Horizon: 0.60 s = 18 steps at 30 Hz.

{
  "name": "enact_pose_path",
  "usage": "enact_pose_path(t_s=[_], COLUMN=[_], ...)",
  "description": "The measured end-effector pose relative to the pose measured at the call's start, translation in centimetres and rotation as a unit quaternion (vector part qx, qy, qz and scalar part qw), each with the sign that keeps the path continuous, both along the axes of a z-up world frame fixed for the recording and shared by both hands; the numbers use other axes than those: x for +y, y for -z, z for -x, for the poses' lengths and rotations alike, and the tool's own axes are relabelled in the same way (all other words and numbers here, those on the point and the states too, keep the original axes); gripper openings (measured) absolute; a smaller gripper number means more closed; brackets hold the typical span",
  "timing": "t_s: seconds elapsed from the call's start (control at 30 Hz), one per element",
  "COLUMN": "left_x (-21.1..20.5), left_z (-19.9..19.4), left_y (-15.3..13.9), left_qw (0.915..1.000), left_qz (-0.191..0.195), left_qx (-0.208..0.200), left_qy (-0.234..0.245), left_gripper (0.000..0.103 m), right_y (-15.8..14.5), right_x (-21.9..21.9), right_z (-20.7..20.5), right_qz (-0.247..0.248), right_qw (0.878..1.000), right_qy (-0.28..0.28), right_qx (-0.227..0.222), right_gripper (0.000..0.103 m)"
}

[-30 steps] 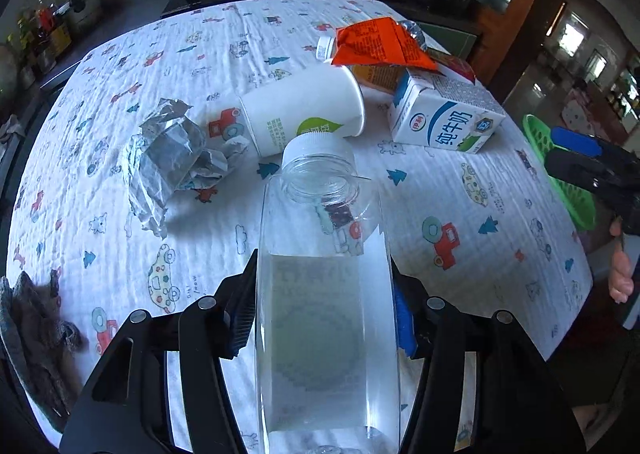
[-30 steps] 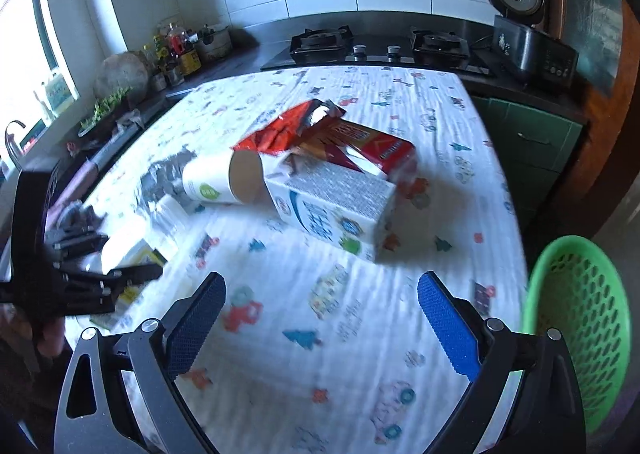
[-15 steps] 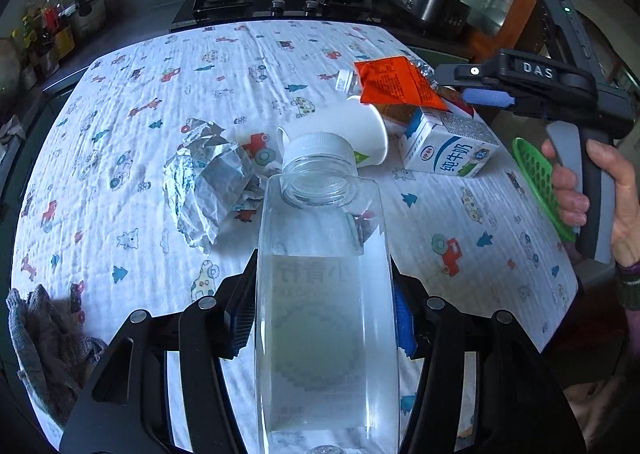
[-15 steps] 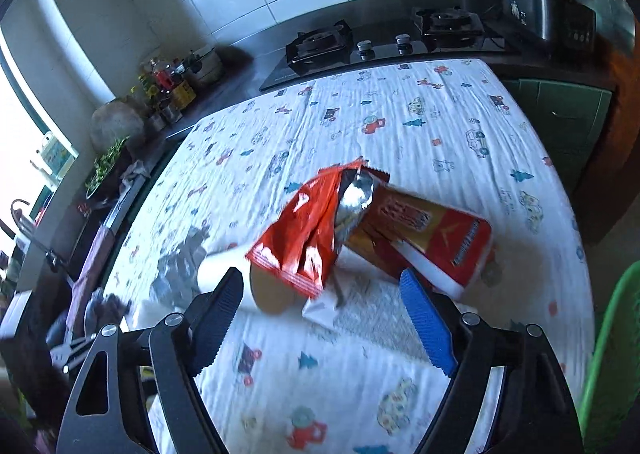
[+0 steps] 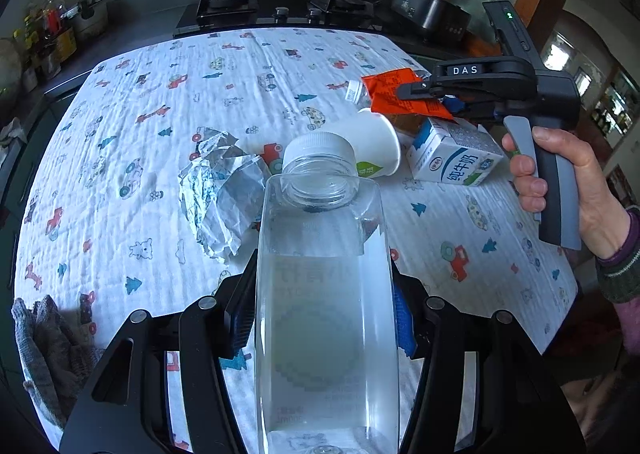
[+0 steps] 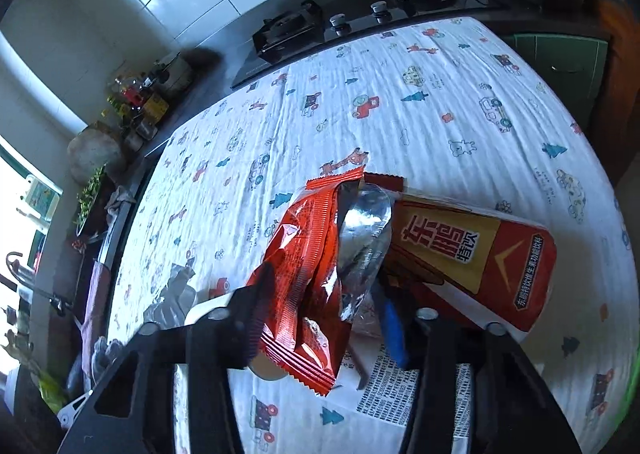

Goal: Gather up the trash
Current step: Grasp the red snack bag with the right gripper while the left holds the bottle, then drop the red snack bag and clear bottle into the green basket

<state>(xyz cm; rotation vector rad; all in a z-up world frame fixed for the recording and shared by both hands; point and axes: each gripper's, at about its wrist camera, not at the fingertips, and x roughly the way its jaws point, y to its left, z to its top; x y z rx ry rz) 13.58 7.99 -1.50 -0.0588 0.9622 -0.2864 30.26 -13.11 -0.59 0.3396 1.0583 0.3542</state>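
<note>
My left gripper (image 5: 322, 310) is shut on a clear plastic bottle (image 5: 326, 278) with a white cap, held above the table. My right gripper (image 6: 324, 318) is open, its fingers on either side of an orange snack wrapper (image 6: 316, 274) with a silver inside; it also shows in the left wrist view (image 5: 424, 91), over the same wrapper (image 5: 392, 91). A red and gold snack bag (image 6: 472, 262) lies beside the wrapper. A white paper cup (image 5: 378, 147) lies on its side. A milk carton (image 5: 456, 159) and crumpled foil (image 5: 220, 189) lie nearby.
The table has a white cloth (image 5: 168, 101) with cartoon prints. A gas stove (image 5: 276, 7) and a rice cooker (image 5: 424, 5) stand behind it. A grey rag (image 5: 44, 338) lies at the near left edge. A small capped bottle (image 5: 354, 91) lies behind the wrapper.
My right gripper has moved in over the trash pile and narrowed around the orange wrapper. My left gripper has risen and pulled back with the bottle in it.
</note>
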Motion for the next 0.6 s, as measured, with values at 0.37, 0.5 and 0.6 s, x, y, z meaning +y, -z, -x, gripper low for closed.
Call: enact_pose_path(t_s=[0.37,0.5,0.6], left_x=[-1.1,-2.7,-4.1], left_z=[-0.2,-0.2,-0.2], left_y=[-0.8,-1.5,-2.2], left_qw=[0.9999,0.9997,0.9993], left_qz=[0.004,0.005,0.008], left_qx=[-0.008,-0.013,-0.018], left_qy=[0.006,0.02,0.032], left_gripper=[0.055,0.055,0.055], right_y=[-3.0,-4.4,-5.1], right_x=[-1.0,-2.3,-4.1], right_z=[3.0,5.1,6.8], right_qz=[-0.029,-0.027,-0.027], right_qw=[0.998,0.997,0.996], right_qy=[-0.015,-0.02,-0.013], right_qx=[-0.049,-0.074,-0.085], right_gripper=[0.011,0.009,0.009])
